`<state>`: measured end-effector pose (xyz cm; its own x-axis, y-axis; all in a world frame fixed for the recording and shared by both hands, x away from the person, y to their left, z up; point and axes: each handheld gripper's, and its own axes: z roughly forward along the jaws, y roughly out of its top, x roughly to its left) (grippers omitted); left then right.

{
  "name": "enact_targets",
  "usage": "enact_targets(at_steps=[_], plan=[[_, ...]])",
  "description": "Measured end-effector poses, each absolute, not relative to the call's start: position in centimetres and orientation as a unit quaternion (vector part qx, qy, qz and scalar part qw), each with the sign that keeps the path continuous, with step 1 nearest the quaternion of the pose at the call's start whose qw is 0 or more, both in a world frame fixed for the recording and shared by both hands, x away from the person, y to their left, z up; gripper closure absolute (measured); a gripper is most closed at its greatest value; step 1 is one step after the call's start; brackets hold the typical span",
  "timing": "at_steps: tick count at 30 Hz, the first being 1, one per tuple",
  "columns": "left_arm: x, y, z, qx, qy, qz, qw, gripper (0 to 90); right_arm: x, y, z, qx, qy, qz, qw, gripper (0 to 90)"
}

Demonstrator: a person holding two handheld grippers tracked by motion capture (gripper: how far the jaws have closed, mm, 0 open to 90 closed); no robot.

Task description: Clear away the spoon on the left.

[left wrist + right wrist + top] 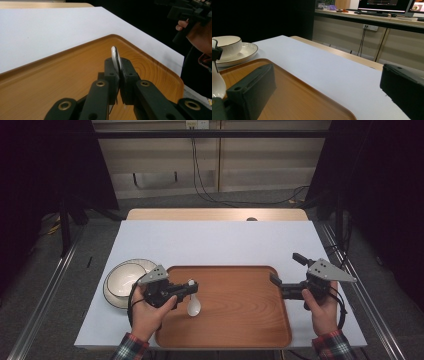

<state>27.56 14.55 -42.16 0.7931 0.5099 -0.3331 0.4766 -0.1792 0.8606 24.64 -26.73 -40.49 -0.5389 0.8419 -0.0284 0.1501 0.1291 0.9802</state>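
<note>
Left gripper with jaws shut tight on the handle of a small white china spoon, bowl end hanging down over the left part of the brown wooden tray on the white tabletop. Right gripper at the tray's right edge, jaws wide open with nothing between them. Off to the left, just beside the tray, a white bowl with a dark rim sitting on a white plate.
</note>
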Motion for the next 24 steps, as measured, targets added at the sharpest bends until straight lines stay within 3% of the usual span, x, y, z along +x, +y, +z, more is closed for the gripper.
enact_targets(at_steps=[12, 24], plan=[[27.9, 15.0, -42.9, 0.755, 0.337, -0.010, 0.563, 85.1, 24.7, -26.6, -40.6, 0.367, 0.682, 0.548, 0.316, 0.0], [28.9, 15.1, -43.8, 0.755, 0.357, 0.004, 0.550, 82.5, 24.9, -26.5, -40.8, 0.365, 0.688, 0.546, 0.307, 0.0]])
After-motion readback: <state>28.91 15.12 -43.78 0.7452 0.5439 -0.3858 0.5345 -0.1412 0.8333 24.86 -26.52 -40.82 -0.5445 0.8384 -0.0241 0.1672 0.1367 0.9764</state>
